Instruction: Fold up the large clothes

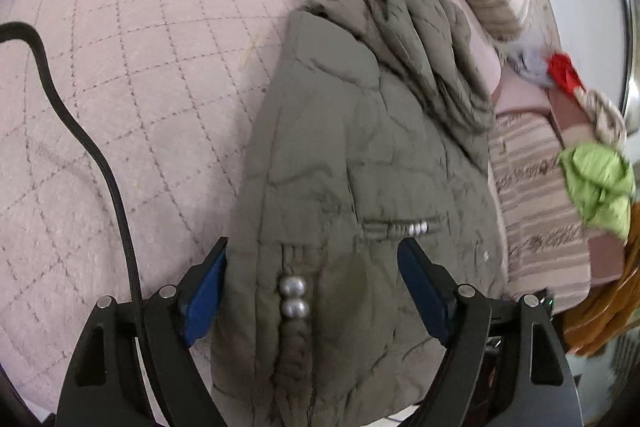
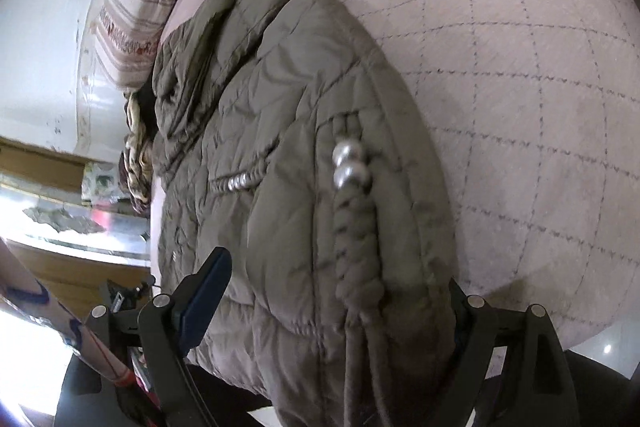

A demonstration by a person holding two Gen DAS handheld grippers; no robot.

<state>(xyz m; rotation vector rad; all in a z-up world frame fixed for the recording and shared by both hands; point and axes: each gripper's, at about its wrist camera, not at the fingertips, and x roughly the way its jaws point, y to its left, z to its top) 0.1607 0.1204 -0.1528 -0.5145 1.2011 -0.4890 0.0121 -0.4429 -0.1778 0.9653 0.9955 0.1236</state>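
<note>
An olive-green quilted jacket (image 1: 340, 163) lies lengthwise on a pink quilted bedspread (image 1: 140, 67), folded narrow, hood end far away. Two silver bead toggles (image 1: 294, 295) sit on a braided cord near its hem. My left gripper (image 1: 312, 267) is open, its blue pads on either side of the hem, the jacket between them. In the right wrist view the jacket (image 2: 288, 147) fills the centre, its hem hanging over the bed edge. My right gripper (image 2: 336, 275) is open around the hem; its left fingertip (image 2: 212, 275) shows, the right one is hidden behind the fabric.
A black cable (image 1: 80, 131) crosses the bedspread at left. Striped pillows (image 1: 532, 187) and a pile of clothes, lime green (image 1: 600, 183) and red (image 1: 564, 71), lie right of the jacket. A white wall (image 2: 40, 67) and a wooden floor (image 2: 80, 275) show at left.
</note>
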